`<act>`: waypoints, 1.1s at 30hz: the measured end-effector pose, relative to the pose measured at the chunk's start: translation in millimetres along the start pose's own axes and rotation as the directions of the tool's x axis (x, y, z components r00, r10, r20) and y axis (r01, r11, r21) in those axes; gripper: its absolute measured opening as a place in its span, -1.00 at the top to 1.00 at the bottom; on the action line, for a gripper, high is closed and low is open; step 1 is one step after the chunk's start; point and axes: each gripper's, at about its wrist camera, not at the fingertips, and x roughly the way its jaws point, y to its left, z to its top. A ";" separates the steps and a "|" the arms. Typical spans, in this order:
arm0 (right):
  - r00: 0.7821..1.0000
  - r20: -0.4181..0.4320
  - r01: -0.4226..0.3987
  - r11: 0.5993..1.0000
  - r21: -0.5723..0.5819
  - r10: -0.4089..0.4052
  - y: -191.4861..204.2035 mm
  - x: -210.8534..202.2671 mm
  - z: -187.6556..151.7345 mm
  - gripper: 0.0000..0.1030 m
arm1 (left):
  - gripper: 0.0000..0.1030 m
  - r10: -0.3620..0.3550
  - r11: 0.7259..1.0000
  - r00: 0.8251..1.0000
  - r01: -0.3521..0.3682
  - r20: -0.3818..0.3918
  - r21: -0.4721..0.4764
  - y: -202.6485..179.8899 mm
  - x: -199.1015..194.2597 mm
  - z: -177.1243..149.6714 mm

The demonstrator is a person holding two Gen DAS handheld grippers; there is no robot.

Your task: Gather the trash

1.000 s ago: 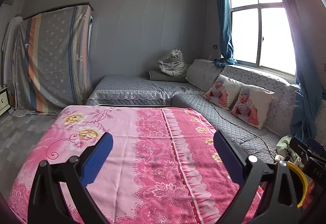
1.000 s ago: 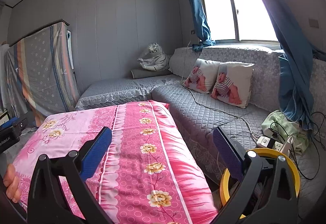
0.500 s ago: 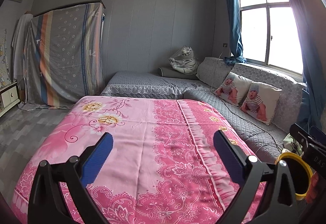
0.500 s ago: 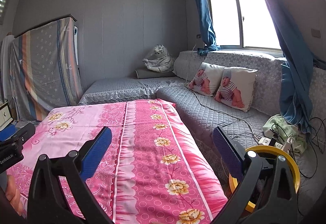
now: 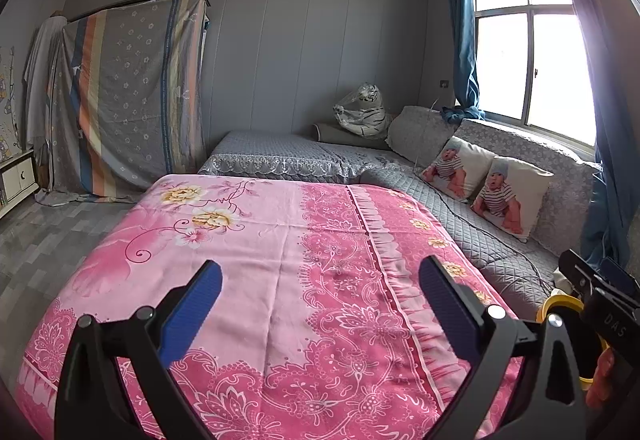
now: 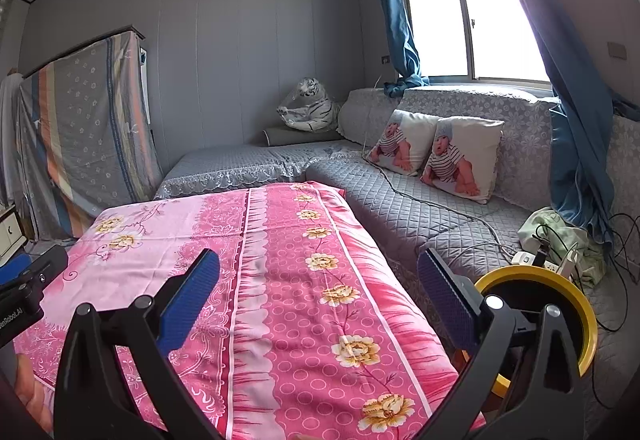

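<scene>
Claws: left claw (image 5: 320,304) spread, empty | right claw (image 6: 320,300) spread, empty | both over pink cloth (image 5: 280,240)

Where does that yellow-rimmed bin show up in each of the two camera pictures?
Left wrist view: the yellow-rimmed bin peeks out at the far right edge, mostly hidden behind the other gripper's body.
Right wrist view: it sits at lower right, beside the pink bedspread and partly behind the right gripper's finger.
Shared landmark: the plush tiger in the far corner.
</scene>
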 end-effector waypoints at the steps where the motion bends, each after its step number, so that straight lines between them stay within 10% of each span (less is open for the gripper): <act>1: 1.000 -0.004 -0.002 1.000 0.004 0.002 -0.3 1.1 -0.6 -0.84 | -0.85 0.000 1.000 1.000 0.000 -0.001 0.001 -0.2 0.0 -0.3; 33: 0.999 -0.044 -0.010 1.000 0.022 0.011 -4.7 11.4 -9.3 -0.84 | -0.85 -0.022 1.000 1.000 0.022 -0.017 0.005 -6.7 7.5 -2.5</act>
